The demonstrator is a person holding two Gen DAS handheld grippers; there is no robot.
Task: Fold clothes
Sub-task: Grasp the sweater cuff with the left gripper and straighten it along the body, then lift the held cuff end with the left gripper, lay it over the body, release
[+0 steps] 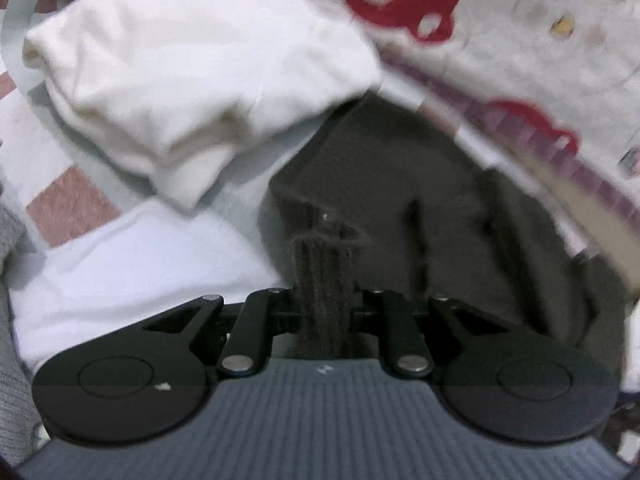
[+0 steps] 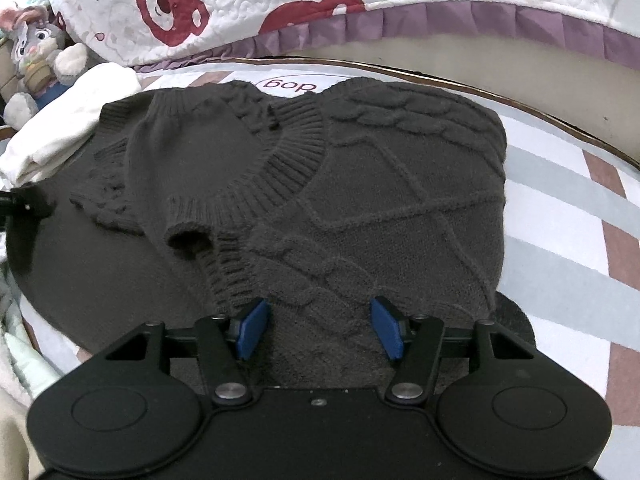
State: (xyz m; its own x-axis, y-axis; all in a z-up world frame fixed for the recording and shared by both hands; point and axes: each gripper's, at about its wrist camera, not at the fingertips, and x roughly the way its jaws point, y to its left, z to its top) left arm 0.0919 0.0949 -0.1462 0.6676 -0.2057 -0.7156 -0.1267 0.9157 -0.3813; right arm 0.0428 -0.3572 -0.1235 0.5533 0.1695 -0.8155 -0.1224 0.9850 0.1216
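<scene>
A dark grey cable-knit sweater lies partly folded on the striped bed sheet, collar and a ribbed cuff on top. My right gripper is open, its blue pads astride the sweater's near edge. My left gripper is shut on a ribbed edge of the sweater, which bunches up between its fingers. A folded white garment lies to the left of the sweater; it also shows in the right wrist view.
A white quilt with red bear prints and a purple frill lies behind the sweater; it also shows in the left wrist view. A grey plush rabbit sits at the far left. The bed's edge curves at the right.
</scene>
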